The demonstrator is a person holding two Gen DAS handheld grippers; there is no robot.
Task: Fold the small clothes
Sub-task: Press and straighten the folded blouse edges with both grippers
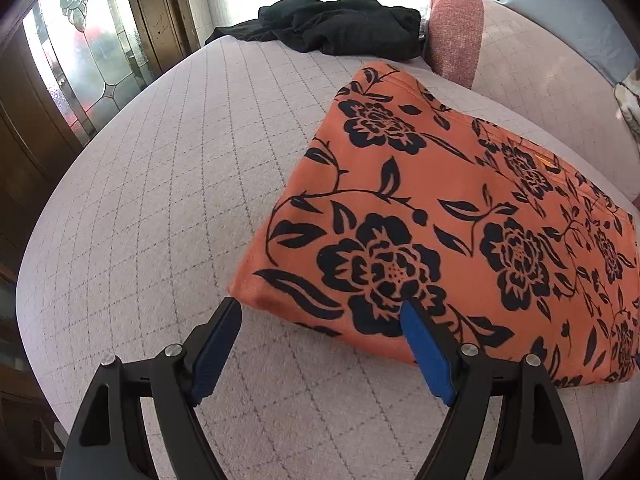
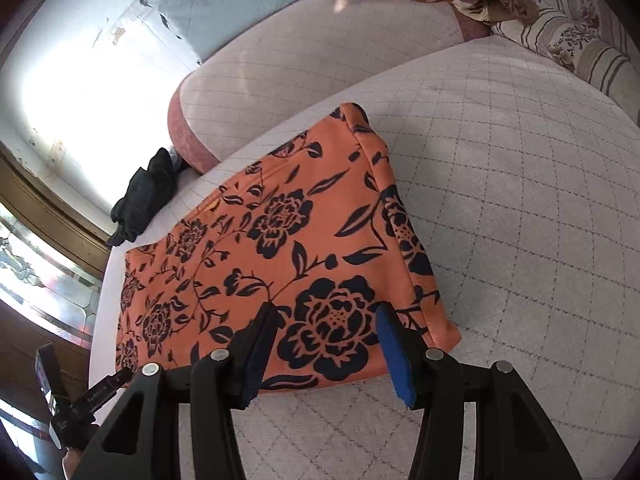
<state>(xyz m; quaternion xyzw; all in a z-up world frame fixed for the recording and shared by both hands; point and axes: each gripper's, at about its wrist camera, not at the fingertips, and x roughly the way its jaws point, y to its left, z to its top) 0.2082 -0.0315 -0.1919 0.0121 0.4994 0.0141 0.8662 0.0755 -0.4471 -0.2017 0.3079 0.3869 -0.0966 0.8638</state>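
A big bed w/ a pale pink checked cover [image 1: 160, 200] is holding the things. An orange cloth w/ dark flowers [image 1: 440, 220] is lying flat and folded on it, near the front. A black cloth [image 1: 340, 24] is sitting bunched up at the far edge. A pink cushion [image 1: 456, 28] is resting just beside the black cloth, on its right.
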